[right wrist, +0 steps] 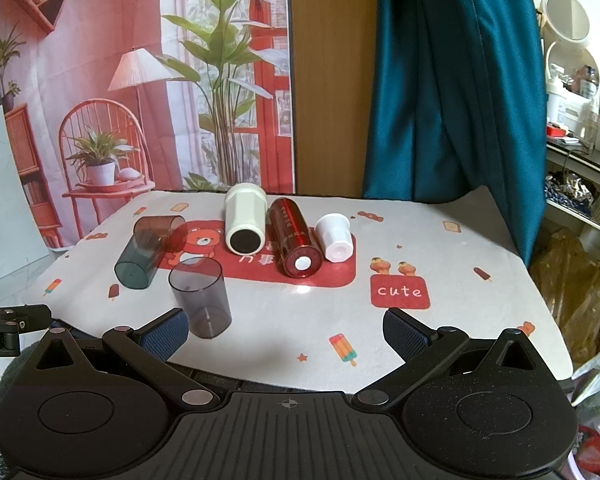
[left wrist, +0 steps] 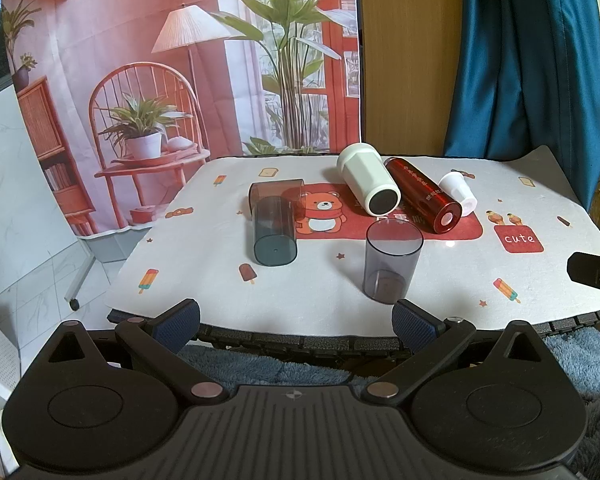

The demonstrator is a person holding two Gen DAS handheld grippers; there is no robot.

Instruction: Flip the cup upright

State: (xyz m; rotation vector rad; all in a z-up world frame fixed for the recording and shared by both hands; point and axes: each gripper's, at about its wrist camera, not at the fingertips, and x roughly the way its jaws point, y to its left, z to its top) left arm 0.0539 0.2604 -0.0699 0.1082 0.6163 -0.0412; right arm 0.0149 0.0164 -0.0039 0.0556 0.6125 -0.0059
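A clear grey cup stands upright, mouth up, near the table's front edge; it also shows in the right wrist view. A dark teal cup lies on its side beside a brown cup, also on its side. A big white cup, a red cup and a small white cup lie on their sides further back. My left gripper is open and empty before the front edge. My right gripper is open and empty over the front edge.
The table carries a white mat with a red bear print. A printed backdrop and a teal curtain hang behind. A shelf with bottles stands at the right. The right gripper's tip shows at the right edge.
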